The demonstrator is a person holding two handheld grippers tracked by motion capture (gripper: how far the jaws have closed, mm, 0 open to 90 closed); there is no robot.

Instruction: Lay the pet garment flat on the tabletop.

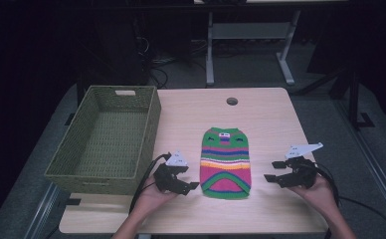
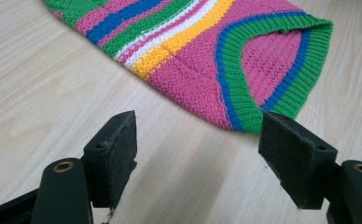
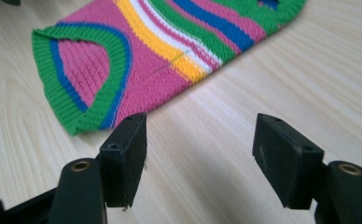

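A small knitted sweater (image 1: 225, 162) in pink, green, blue, yellow and white stripes lies flat in the middle of the wooden table (image 1: 260, 114). My left gripper (image 1: 190, 178) rests just left of its near hem, open, nothing between the jaws. My right gripper (image 1: 274, 171) sits to the right of the hem, open and empty too. In the left gripper view the sweater's hem (image 2: 263, 70) lies a short way beyond the pads (image 2: 118, 149). In the right gripper view the same hem (image 3: 81, 79) lies ahead and to the left of the pads (image 3: 281, 154).
A green woven basket (image 1: 84, 167) stands at the table's left edge, nothing inside it. A round cable hole (image 1: 232, 101) is near the far edge. Beyond the table stand a white desk frame (image 1: 250, 37) and cables on the dark floor.
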